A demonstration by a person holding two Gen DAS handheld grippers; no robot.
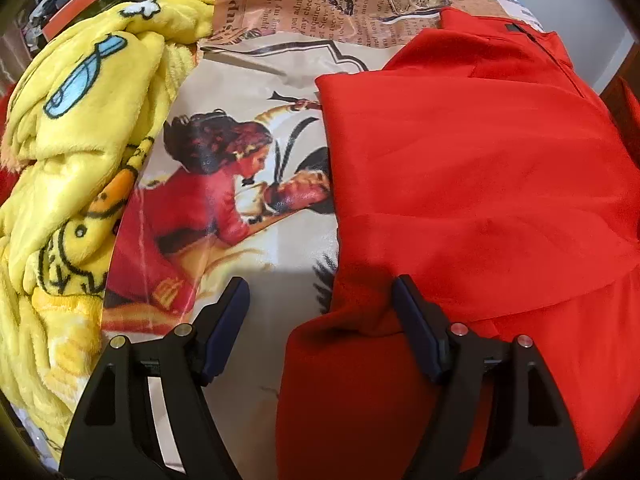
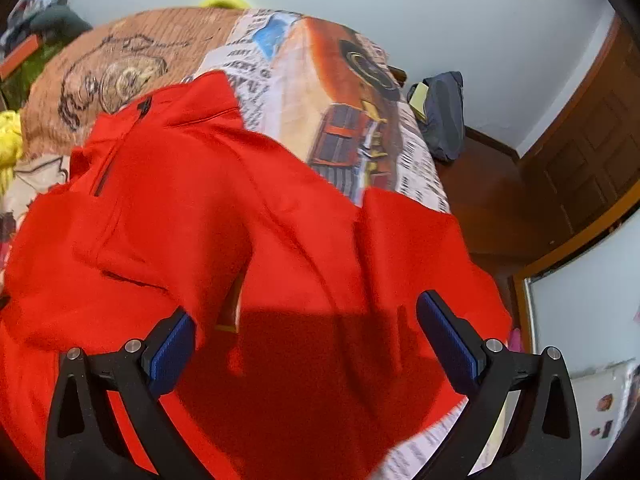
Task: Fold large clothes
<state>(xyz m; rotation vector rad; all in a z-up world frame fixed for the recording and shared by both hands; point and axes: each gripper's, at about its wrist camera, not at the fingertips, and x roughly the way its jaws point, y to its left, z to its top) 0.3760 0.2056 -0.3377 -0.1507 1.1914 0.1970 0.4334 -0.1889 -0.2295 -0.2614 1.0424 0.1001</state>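
- My left claw [image 1: 320, 312] hangs wide open at the lower centre of the left view, holding nothing; its right finger [image 1: 416, 332] rests on or just over a bunched red edge, and I cannot tell which.
- The jacket [image 1: 480, 168] fills the right half of that view, lying on the printed cover [image 1: 248, 92]; its left side looks already turned in, judging by the straight edge.
- My right claw [image 2: 306, 340] also stands wide, empty, low over the jacket [image 2: 248, 208].
- The fold is under way, I judge; next, each claw must close on a hem or side edge.
- The yellow blanket [image 1: 80, 120] crowds the left; bare cover lies between it and the jacket.
- At the right of the right view, the jacket hangs past the cover's edge [image 2: 424, 168]: little room there.
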